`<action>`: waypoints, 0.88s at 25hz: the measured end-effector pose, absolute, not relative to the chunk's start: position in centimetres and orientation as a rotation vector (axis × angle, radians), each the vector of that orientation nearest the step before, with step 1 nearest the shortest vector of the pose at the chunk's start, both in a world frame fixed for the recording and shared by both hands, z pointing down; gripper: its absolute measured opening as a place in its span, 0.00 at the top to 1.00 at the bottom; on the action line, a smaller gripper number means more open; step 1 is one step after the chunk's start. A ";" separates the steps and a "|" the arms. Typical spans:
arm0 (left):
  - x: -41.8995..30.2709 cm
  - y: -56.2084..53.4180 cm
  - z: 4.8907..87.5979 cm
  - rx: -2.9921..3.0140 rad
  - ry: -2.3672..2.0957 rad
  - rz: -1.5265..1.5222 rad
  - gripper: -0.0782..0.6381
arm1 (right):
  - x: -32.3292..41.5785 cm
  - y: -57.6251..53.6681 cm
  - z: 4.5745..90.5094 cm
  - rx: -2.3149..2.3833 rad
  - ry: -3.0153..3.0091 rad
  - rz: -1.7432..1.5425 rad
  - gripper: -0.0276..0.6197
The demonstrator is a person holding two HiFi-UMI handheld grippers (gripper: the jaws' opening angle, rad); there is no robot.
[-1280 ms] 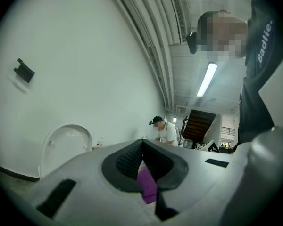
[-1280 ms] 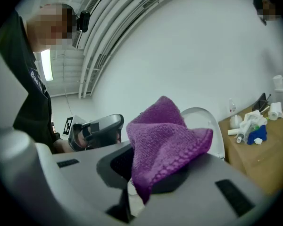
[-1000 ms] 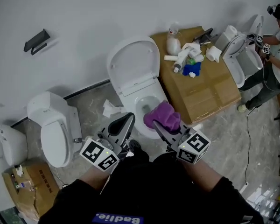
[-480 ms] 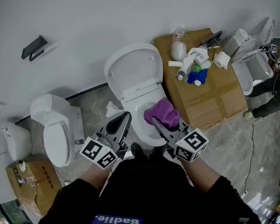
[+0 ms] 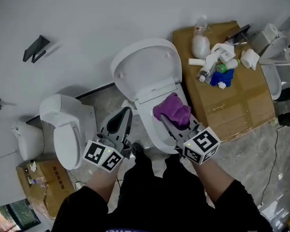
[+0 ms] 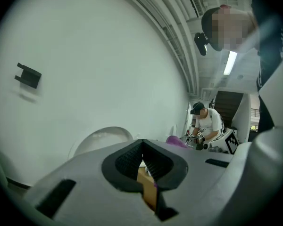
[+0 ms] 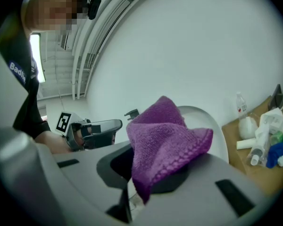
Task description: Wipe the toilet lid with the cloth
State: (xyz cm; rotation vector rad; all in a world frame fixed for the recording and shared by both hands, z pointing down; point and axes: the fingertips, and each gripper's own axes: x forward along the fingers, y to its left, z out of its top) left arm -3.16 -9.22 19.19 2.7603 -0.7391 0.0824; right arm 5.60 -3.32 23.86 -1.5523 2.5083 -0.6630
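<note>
Right hand-held gripper (image 5: 170, 123) is clamped on the purple cloth (image 5: 173, 109). Cloth bunches up out of the jaws and sits over the open bowl (image 5: 151, 132), just below the hinge of the lid (image 5: 145, 66). Lid is up, leaning on the wall (image 5: 87, 13). Can't tell if the cloth touches the toilet. Left hand-held gripper (image 5: 124, 115): jaws pressed together, nothing between them, beside the bowl's left edge. Cardboard box (image 5: 237, 105) with bottles sits right of the toilet.
</note>
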 end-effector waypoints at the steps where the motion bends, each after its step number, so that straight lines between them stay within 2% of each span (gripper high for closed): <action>1: -3.5 -10.1 19.8 2.773 -0.753 0.100 0.87 | 5.3 -4.0 24.4 -1.558 2.515 -0.654 0.87; 11: -5.9 -21.1 26.9 2.812 -0.798 0.166 0.87 | 3.2 -15.1 30.3 -1.784 2.550 -0.522 0.87; 22: -6.2 -26.8 28.3 2.958 -0.714 0.256 0.87 | -1.5 -25.0 31.0 -1.840 2.673 -0.382 0.87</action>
